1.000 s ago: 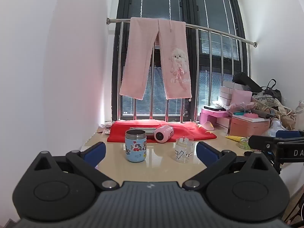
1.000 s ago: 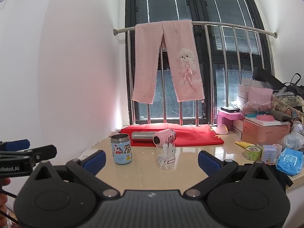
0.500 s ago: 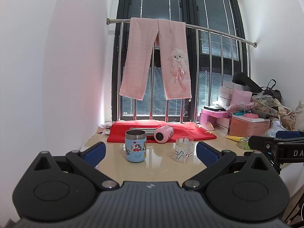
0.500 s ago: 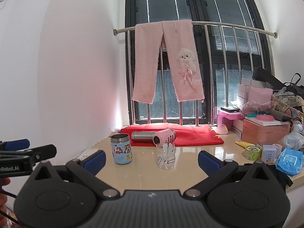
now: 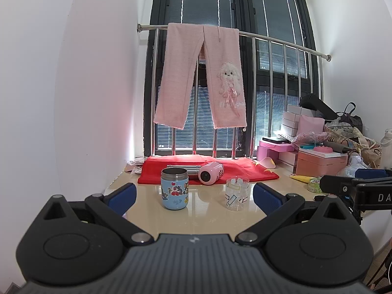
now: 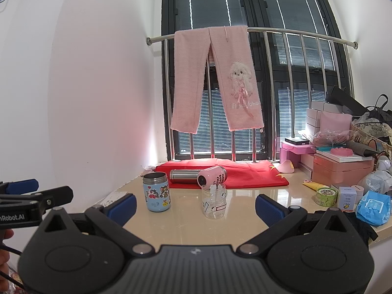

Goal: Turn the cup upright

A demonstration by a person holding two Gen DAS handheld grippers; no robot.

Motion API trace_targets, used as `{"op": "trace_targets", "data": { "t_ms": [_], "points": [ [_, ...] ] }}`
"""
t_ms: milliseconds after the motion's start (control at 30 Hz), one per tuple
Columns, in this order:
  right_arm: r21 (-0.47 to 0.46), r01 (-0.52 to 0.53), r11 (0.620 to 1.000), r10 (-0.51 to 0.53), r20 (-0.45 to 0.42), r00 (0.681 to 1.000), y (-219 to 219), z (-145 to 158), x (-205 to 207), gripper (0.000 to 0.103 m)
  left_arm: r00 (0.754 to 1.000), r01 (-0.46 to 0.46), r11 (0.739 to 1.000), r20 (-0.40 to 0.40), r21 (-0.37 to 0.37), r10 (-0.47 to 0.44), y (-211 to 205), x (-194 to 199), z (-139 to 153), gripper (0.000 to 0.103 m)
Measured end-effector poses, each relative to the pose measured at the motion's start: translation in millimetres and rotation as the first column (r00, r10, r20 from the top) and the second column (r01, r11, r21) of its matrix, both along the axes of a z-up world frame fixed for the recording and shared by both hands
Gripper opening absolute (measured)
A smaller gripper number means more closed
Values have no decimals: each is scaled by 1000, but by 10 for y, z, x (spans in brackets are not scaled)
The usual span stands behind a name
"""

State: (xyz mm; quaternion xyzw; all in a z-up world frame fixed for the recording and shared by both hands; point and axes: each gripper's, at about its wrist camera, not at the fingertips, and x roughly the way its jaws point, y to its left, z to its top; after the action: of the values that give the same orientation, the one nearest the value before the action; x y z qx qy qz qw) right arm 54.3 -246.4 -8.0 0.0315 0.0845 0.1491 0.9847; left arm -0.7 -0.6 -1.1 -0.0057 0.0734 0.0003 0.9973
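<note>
A pink cup lies on its side at the edge of a red cloth, its end facing me; it also shows in the right wrist view. A blue cartoon cup stands upright, open top up, on the beige table. A clear cup stands to its right. My left gripper is open and empty, short of the cups. My right gripper is open and empty, also short of them.
A steel flask lies on the red cloth behind the blue cup. Pink boxes, a small tin, a wipes pack and bags crowd the table's right side. A white wall is on the left, a railing with pink trousers behind.
</note>
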Motion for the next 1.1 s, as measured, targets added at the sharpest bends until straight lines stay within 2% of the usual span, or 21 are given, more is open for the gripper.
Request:
{"op": "trace_targets", "data": {
  "t_ms": [1100],
  "points": [
    [0,0,1000,0,0,1000,10,2,0,103,1000,0,1000,3,0,0,-4,4,20,103]
  ]
}}
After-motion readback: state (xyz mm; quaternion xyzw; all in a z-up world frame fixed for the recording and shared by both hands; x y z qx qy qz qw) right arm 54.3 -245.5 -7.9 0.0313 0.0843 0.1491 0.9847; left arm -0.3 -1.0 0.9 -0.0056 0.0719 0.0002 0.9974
